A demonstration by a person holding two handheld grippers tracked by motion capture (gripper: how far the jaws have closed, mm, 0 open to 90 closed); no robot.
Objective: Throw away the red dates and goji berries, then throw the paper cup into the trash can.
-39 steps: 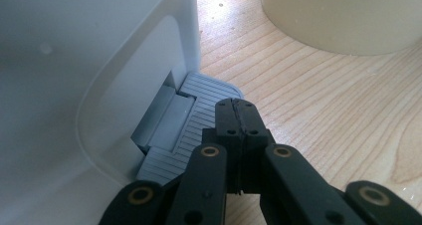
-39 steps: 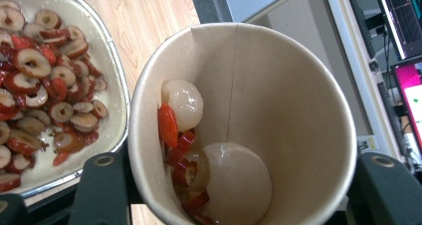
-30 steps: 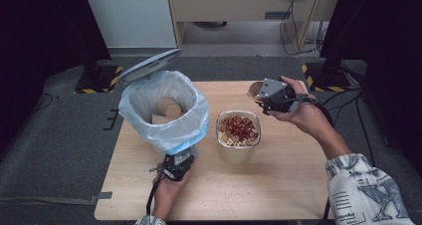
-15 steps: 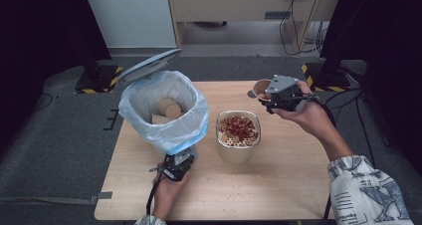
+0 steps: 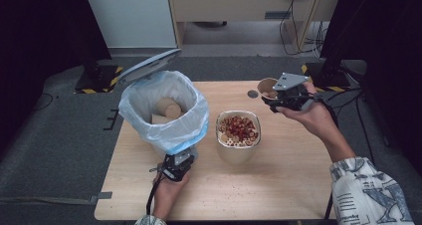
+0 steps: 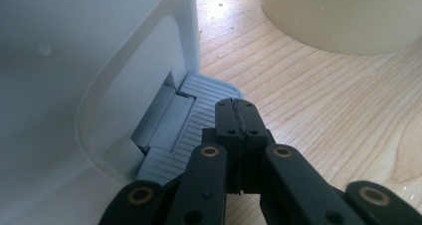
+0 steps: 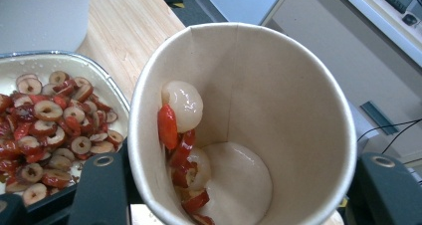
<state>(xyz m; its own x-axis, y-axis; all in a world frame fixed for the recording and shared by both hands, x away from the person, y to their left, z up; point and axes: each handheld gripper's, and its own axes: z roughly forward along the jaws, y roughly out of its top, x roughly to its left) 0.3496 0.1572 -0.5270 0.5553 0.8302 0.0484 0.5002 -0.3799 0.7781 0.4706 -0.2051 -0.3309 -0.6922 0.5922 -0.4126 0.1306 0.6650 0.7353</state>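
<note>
A lab-like recording room: black curtains (image 5: 45, 26), floor cables (image 5: 293, 11), hazard-taped stand bases (image 5: 97, 80) around a wooden table (image 5: 278, 185).

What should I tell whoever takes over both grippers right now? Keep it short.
Left gripper: shut, tip resting on the bin's foot pedal; the bin lid stands open.
Right gripper: shut on a paper cup, held tilted above the table's far right part, with some fruit pieces stuck inside.
Bowl of sliced red fruit sits mid-table, beside the lined bin, which already holds paper cups.
Left, probably: empty this cup into the bowl, then bin it.
</note>
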